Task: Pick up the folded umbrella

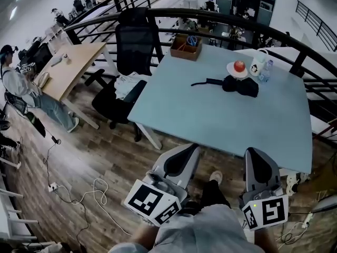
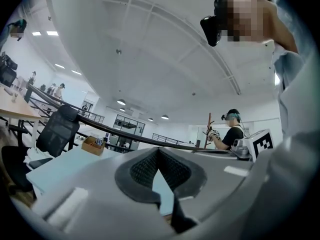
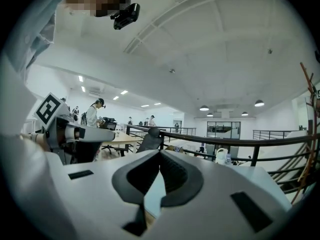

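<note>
Nearest the lens, the left gripper (image 1: 190,148) and the right gripper (image 1: 257,152) are held just short of the near edge of a pale blue table (image 1: 200,115). Both point roughly level toward it and both are clenched on nothing: each gripper's own view shows its ribbed jaws meeting at the tips with only tabletop beyond. The folded umbrella (image 1: 241,85), a black bundle, lies untouched on the table's far right part. It is just beside a plate (image 1: 230,73) bearing an apple (image 1: 239,66), with a mug (image 1: 257,65) and a water bottle (image 1: 266,71) close behind and a wooden box (image 1: 185,47) well apart at the far left corner. Its long axis runs across the table, left to right, and a thin strap (image 1: 202,82) trails from its left end. It sits ahead of both tools and well apart from them, more nearly in line with the right gripper, which appears to have the shorter reach. A pickup would likely need that gripper's jaws to part first, then close across the bundle's short width rather than along its length.
</note>
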Tool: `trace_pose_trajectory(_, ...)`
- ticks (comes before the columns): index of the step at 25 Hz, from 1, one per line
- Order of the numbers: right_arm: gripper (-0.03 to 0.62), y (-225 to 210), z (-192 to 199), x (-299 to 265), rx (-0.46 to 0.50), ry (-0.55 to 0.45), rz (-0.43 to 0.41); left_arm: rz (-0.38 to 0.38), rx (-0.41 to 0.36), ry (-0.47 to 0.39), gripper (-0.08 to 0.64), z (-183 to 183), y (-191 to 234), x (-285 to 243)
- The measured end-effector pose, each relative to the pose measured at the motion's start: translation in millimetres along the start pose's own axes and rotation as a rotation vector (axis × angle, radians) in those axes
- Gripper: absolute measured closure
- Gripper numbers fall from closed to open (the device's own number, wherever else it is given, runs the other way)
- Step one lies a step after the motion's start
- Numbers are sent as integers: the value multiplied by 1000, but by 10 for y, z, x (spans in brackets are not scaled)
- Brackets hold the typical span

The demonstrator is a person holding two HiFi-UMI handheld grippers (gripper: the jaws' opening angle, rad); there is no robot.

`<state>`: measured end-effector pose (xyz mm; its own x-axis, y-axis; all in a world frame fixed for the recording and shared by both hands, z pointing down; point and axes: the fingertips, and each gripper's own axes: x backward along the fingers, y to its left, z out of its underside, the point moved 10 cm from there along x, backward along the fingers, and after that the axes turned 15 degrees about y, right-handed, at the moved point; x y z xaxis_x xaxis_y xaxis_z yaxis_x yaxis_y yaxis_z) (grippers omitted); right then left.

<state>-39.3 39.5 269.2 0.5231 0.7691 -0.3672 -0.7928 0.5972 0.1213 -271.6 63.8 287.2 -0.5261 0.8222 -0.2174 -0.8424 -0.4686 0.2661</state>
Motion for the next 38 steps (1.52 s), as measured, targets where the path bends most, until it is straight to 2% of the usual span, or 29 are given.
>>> trace_pose_trajectory(10, 592, -344, -22, -457, -17, -14, -31, 1, -30, 51, 555, -111, 174, -474)
trace_pose_trajectory(15, 592, -729, -32, -695, -38, 3, -12, -6, -26, 21, 555, -280, 251, -910)
trace_pose_trajectory(26, 592, -1727, -46, -1222, -66, 35, 5, 72, -161, 96, 555, -563, 327, -2212)
trace_pose_trajectory(32, 592, -2199, -46, -1498, -81, 33, -15, 112, -203, 200, 555, -648, 404, -2880)
trace_pose_trajectory(38, 592, -2609, 47, -1726, -110, 43, -22, 134, -379, 247, 551, -618, 570, -3536)
